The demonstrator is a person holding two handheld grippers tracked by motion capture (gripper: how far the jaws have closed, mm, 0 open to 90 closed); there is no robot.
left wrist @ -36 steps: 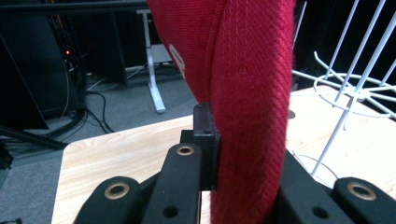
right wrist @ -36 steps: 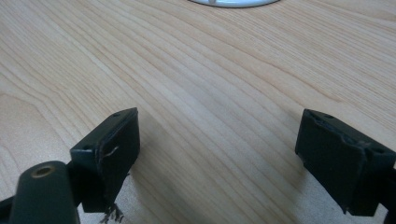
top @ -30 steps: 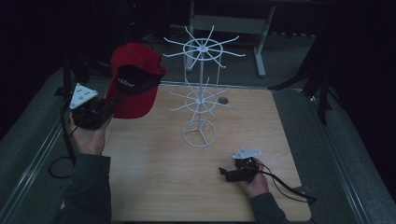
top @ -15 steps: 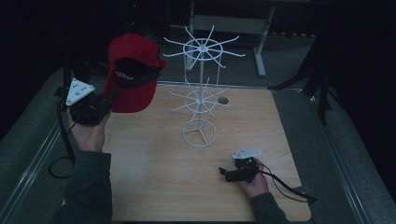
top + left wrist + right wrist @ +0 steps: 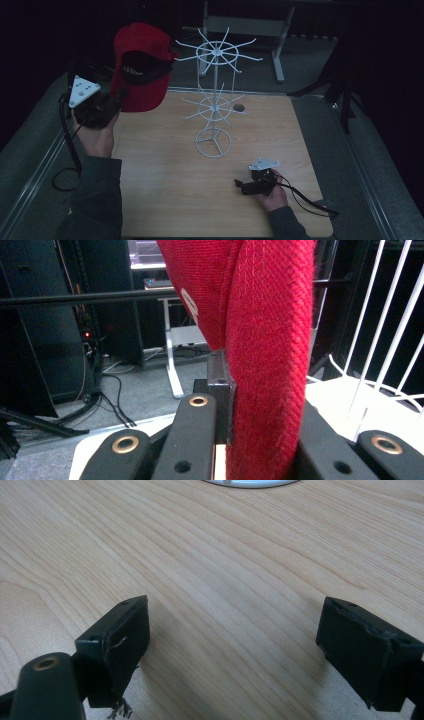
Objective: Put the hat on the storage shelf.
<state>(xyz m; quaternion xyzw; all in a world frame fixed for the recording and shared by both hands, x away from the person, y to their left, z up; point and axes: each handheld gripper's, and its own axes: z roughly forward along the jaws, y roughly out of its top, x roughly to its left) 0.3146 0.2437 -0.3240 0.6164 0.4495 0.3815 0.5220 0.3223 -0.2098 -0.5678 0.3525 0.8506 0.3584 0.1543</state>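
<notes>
While the left gripper [image 5: 102, 107] holds a red cap [image 5: 141, 65] aloft with its jaws clamped on the fabric, the cap hangs left of the white wire rack [image 5: 214, 95], near its upper ring. Hanging looks like the step in hand; next, the cap likely needs carrying rightward onto a prong. The right gripper [image 5: 246, 186] rests on the desk [image 5: 165, 190], jaws wide apart and empty.

High view dim, dark surroundings; gripper views brighter, soft close up.
</notes>
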